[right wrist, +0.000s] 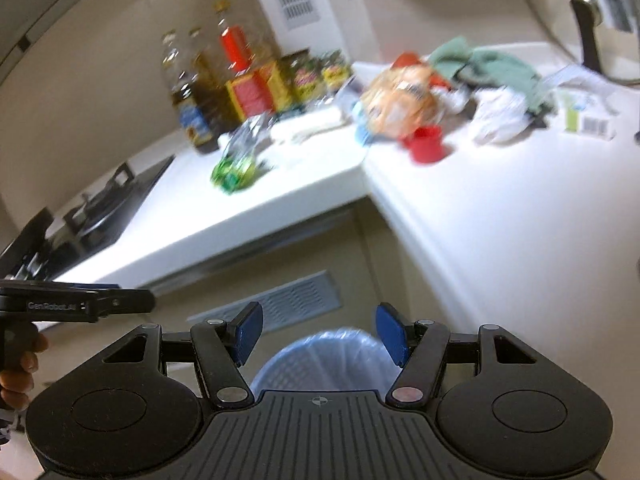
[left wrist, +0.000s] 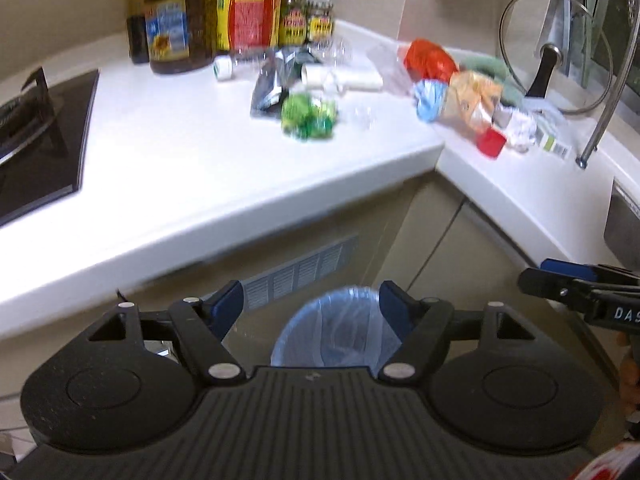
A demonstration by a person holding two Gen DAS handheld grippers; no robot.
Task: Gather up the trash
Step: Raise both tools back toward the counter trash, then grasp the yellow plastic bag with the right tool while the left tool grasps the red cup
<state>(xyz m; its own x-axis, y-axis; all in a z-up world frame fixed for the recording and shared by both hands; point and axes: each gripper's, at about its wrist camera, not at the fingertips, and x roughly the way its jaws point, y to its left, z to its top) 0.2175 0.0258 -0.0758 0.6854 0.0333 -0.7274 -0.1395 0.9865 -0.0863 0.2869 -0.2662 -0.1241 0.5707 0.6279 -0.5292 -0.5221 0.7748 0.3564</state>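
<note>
Trash lies along the white corner counter (left wrist: 168, 184): a crumpled green wrapper (left wrist: 308, 116) (right wrist: 234, 170), a dark foil pouch (left wrist: 272, 84), an orange bag (left wrist: 472, 100) (right wrist: 400, 100), a red cap (left wrist: 491, 142) (right wrist: 426, 144) and crumpled white paper (left wrist: 520, 130) (right wrist: 498, 118). A blue bin (left wrist: 332, 332) (right wrist: 324, 356) with a clear liner stands on the floor below. My left gripper (left wrist: 311, 296) hovers above the bin, open and holding nothing. My right gripper (right wrist: 319, 316) is beside it over the same bin, also open and holding nothing.
Oil bottles and jars (left wrist: 180, 28) line the back wall. A black stove (left wrist: 40, 140) sits at the left. A glass pot lid (left wrist: 556, 56), a green cloth (right wrist: 500, 64) and a barcoded box (right wrist: 588, 120) are at the right, near a sink edge (left wrist: 624, 224).
</note>
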